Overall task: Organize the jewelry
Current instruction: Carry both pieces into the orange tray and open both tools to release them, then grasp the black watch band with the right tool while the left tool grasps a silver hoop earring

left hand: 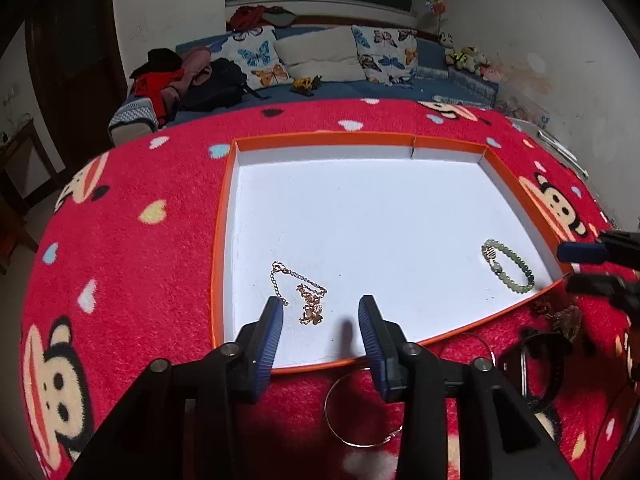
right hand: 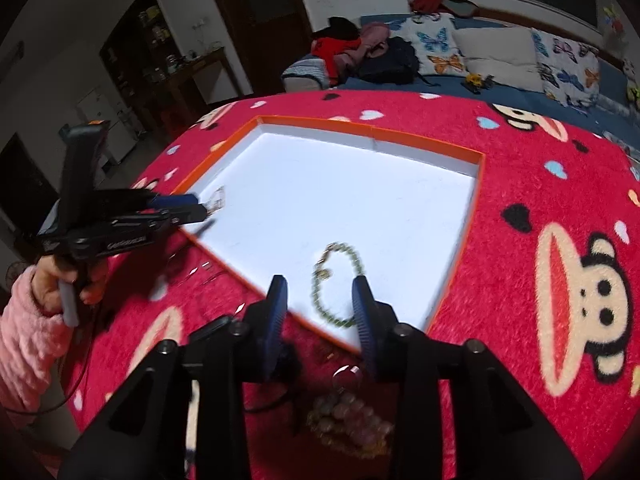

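Left gripper (left hand: 320,320) open, empty, over tray (left hand: 320,138) near edge. Gold chain (left hand: 306,296) in tray between fingers, just ahead at 12 o'clock, long axis 10-to-4. Right gripper (right hand: 320,304) open above green bracelet (right hand: 338,284). Left nearer chain.

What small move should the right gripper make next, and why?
Probably draw the right gripper back and down toward the pink bead bracelet on the red rug. Its jaws are open and empty, the green bracelet and gold chain already lie in the orange tray, and those beads remain outside.
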